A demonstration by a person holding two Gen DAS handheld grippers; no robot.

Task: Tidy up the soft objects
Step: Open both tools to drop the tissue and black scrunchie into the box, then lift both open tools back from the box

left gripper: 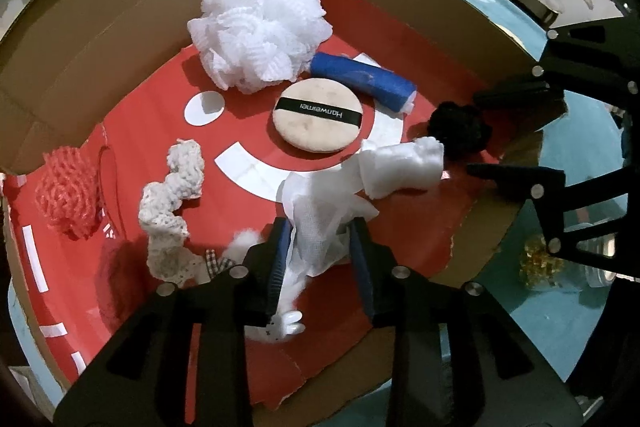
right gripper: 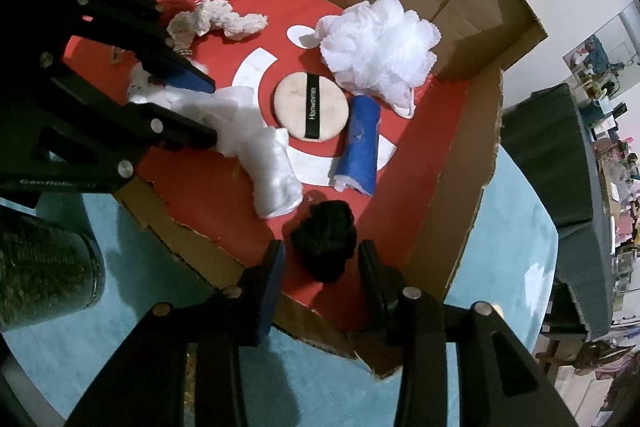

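A shallow cardboard box [left gripper: 120, 39] with a red floor holds the soft things. Partly unrolled white gauze [left gripper: 400, 167] trails back between the fingers of my left gripper [left gripper: 319, 231], whose jaws stand slightly apart and do not squeeze it. A black fluffy ball [right gripper: 324, 239] lies on the red floor between the open fingers of my right gripper [right gripper: 322, 255], with a gap on each side. Also in the box are a white mesh pouf [left gripper: 256, 27], a blue bandage roll [left gripper: 364, 79], a round powder puff [left gripper: 318, 115], a white crochet strip [left gripper: 172, 195] and a red net ball [left gripper: 66, 191].
The box sits on a teal cloth [right gripper: 512, 267]; its near wall is torn low [right gripper: 192, 239]. A dark cylinder [right gripper: 44, 267] stands left of the right gripper. A clear jar with gold bits [left gripper: 540, 263] is outside the box. Cotton tufts [left gripper: 244, 245] lie by the left fingers.
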